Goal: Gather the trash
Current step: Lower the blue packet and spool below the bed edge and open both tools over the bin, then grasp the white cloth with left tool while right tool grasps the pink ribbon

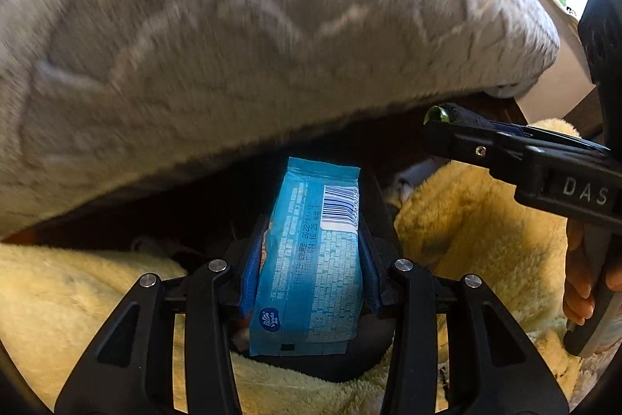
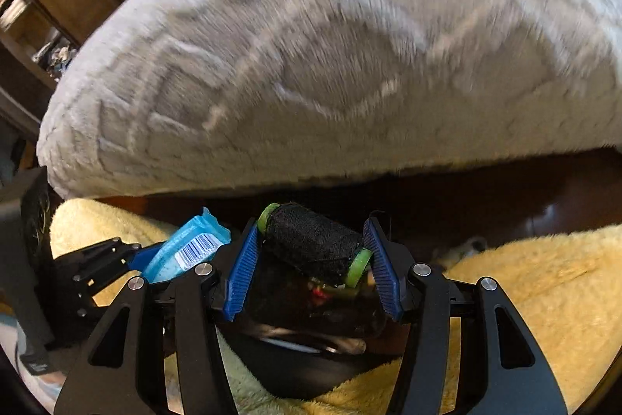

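Now, w/ the left gripper (image 1: 307, 259) a blue wrapper (image 1: 311, 259) is clamped between the blue pads, barcode end pointing away. A black thread spool (image 2: 315, 247) w/ green ends is pinched crosswise by the right gripper (image 2: 315, 259), just beside the wrapper on its right. Both are held above a yellow fleece blanket (image 1: 478, 232) and something dark lying on it. Further off, a grey pillow (image 1: 248, 37) is seen overhanging, blurred.
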The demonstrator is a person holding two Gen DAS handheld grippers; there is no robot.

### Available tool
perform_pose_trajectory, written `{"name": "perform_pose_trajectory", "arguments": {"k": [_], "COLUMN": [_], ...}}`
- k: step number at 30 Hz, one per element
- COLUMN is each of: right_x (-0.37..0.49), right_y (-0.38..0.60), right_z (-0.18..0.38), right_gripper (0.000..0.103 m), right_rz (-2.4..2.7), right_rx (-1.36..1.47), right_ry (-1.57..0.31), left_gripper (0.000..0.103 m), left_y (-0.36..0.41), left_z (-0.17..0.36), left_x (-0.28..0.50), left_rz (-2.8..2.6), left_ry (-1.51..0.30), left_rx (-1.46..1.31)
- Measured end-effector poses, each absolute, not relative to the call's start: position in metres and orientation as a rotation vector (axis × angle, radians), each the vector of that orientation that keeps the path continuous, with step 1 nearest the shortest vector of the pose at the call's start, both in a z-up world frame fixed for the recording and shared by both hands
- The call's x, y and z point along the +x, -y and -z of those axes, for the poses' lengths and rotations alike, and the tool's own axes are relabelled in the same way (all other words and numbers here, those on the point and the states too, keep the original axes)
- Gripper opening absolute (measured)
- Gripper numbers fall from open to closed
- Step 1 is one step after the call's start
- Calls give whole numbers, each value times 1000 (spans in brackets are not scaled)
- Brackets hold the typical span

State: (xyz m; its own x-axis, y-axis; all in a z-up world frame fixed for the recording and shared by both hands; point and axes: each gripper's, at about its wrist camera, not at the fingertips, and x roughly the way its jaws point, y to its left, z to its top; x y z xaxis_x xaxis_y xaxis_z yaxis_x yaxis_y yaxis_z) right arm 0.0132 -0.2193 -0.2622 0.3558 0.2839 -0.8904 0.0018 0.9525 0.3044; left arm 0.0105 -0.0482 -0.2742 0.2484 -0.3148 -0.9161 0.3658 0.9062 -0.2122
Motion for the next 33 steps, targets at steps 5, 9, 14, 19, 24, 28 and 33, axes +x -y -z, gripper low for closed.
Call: {"name": "perform_pose_trajectory", "arguments": {"k": [5, 9, 14, 19, 24, 28, 33], "right_x": [17, 23, 27, 31, 34, 30, 28], "right_y": [215, 214, 212, 218, 229, 239, 251], "right_z": [284, 293, 294, 287, 267, 233, 181], "right_gripper": [56, 56, 56, 74, 78, 87, 90], "right_rz": [-197, -194, -197, -189, -143, -77, -15], "right_rx": [290, 288, 285, 295, 271, 234, 176], "right_ry": [-1253, -1269, -1259, -1245, -1182, -1066, -912], "left_gripper": [40, 40, 42, 59, 74, 82, 85], "left_y": [50, 50, 51, 45, 39, 33, 25], "left_z": [300, 307, 312, 309, 290, 260, 216], "left_x": [15, 16, 21, 23, 22, 21, 23], "left_rz": [459, 461, 461, 448, 420, 389, 363], "left_ry": [-1301, -1320, -1340, -1338, -1284, -1204, -1086], "left_rx": [45, 43, 20, 0, 16, 34, 45]}}
